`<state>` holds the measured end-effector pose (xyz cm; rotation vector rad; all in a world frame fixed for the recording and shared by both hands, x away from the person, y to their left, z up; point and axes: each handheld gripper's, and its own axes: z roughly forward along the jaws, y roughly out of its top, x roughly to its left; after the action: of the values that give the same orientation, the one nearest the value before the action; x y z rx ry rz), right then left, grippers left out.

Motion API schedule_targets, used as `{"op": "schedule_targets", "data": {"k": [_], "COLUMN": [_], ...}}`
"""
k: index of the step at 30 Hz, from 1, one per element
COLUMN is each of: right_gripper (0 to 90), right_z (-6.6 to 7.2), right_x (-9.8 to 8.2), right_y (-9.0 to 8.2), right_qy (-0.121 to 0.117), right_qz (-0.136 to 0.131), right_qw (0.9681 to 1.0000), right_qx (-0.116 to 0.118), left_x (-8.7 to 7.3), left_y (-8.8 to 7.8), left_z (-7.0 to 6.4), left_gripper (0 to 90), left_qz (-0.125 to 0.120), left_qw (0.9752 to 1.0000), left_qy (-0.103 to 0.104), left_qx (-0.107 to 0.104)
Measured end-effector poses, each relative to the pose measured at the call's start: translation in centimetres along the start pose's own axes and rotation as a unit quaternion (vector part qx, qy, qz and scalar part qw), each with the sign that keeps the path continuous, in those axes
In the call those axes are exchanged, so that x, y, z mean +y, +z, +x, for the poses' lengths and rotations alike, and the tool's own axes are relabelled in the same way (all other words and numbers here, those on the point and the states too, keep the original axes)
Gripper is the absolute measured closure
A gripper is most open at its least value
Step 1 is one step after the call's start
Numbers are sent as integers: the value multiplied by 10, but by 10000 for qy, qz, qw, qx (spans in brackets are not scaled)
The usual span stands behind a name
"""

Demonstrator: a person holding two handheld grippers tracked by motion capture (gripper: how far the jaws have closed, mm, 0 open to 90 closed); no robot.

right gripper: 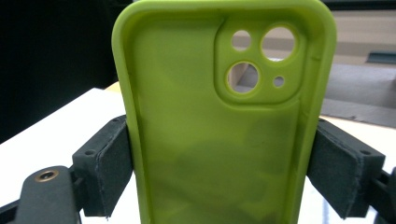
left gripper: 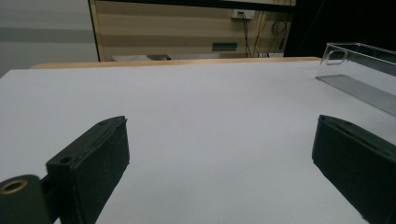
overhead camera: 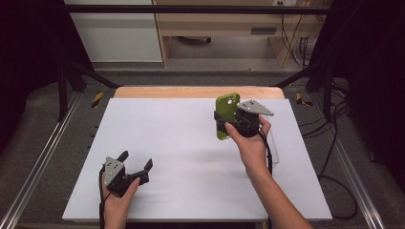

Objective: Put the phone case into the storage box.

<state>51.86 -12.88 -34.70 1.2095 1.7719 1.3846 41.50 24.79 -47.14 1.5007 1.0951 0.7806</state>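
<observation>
A lime-green phone case (overhead camera: 227,107) stands upright above the right middle of the white table sheet (overhead camera: 181,143). My right gripper (overhead camera: 222,125) is shut on its long sides. In the right gripper view the case (right gripper: 219,107) shows its hollow inner side with the camera cut-outs at the top, and both black pads (right gripper: 109,163) press on its edges where my right gripper (right gripper: 219,175) clamps it. My left gripper (overhead camera: 137,159) rests low at the sheet's front left, jaws spread wide. In the left gripper view nothing lies between the fingers of that gripper (left gripper: 219,154).
A clear acrylic tray (left gripper: 357,70) lies on the sheet at the right, just beyond the right hand (overhead camera: 273,143). A wooden table edge (overhead camera: 191,91) runs along the far side. Metal rails and cables flank the table.
</observation>
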Motion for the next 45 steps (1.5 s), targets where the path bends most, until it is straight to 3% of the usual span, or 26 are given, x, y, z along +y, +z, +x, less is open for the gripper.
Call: {"op": "schedule_targets", "data": {"k": [4,10,12,13,19,28,45], "right_gripper": [163,163,163,163,163,163,163], "right_z": [-13,-39,-48,-56,-73,-99,-122], "right_x": [14,22,23,23,21,22,3], "right_y": [3,8,10,12,16,24,50], "right_qy": [-4,174,210,176,172,390,614], "right_qz": [-45,-216,-226,-226,-287,-474,-502], "right_qw": [9998,9986,9977,9962,9928,9871,9821], "right_qx": [-174,-442,-596,-821,-1147,-1477,-1709], "left_x": [0,-1,0,0,-1,-1,-1], "left_y": [-1,0,-1,-1,0,-1,-1], "left_z": [3,4,5,5,8,11,10], "left_gripper": [35,34,34,34,34,34,34], "left_qz": [-88,-101,-106,-111,-118,-129,-128], "left_qw": [9999,9999,9999,9998,9997,9997,9997], "left_qy": [-134,-126,-131,-133,-204,-197,-165], "left_qx": [-22,-15,-36,-47,-72,-38,-82]}}
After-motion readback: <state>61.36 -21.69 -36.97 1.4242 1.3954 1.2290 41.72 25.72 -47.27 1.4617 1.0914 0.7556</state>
